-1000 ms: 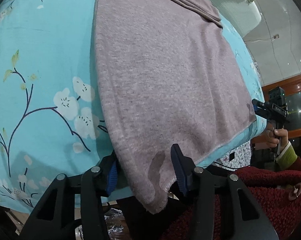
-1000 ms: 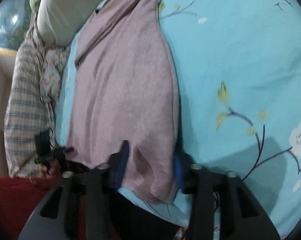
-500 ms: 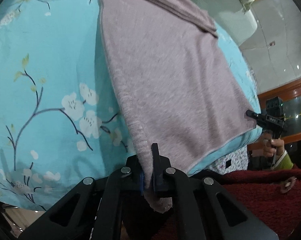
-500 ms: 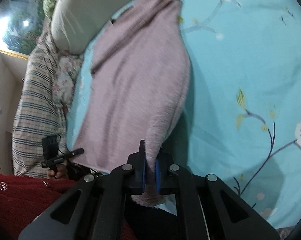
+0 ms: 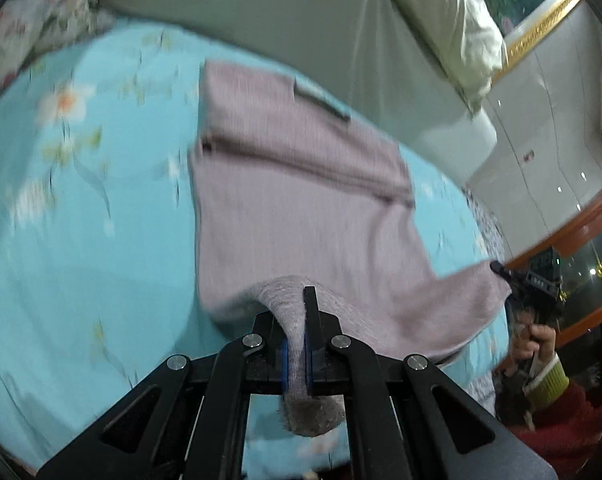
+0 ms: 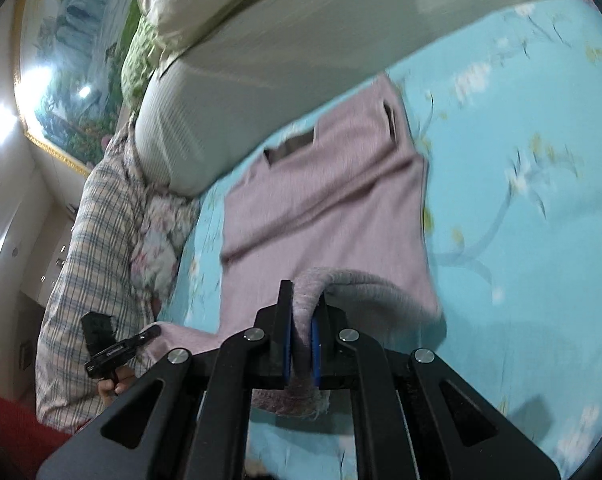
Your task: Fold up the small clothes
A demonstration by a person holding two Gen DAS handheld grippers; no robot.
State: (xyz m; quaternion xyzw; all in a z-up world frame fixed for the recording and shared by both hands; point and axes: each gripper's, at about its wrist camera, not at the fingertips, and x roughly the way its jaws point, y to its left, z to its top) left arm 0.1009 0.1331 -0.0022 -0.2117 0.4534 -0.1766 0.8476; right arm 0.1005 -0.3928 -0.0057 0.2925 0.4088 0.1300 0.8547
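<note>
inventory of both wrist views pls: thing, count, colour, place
garment: 1, mauve knit, spread on the bed, near corners lifted
bedsheet: 1, turquoise floral, under the garment
bolster: 1, grey-beige, beyond the garment
pillow: 1, cream, on top of the bolster
plaid blanket: 1, bed edge
painting: 1, gold-framed, on the wall
left gripper: black with blue pads, shut on one garment corner
right gripper: same, shut on the other corner
sleeve: red, green cuff
</note>
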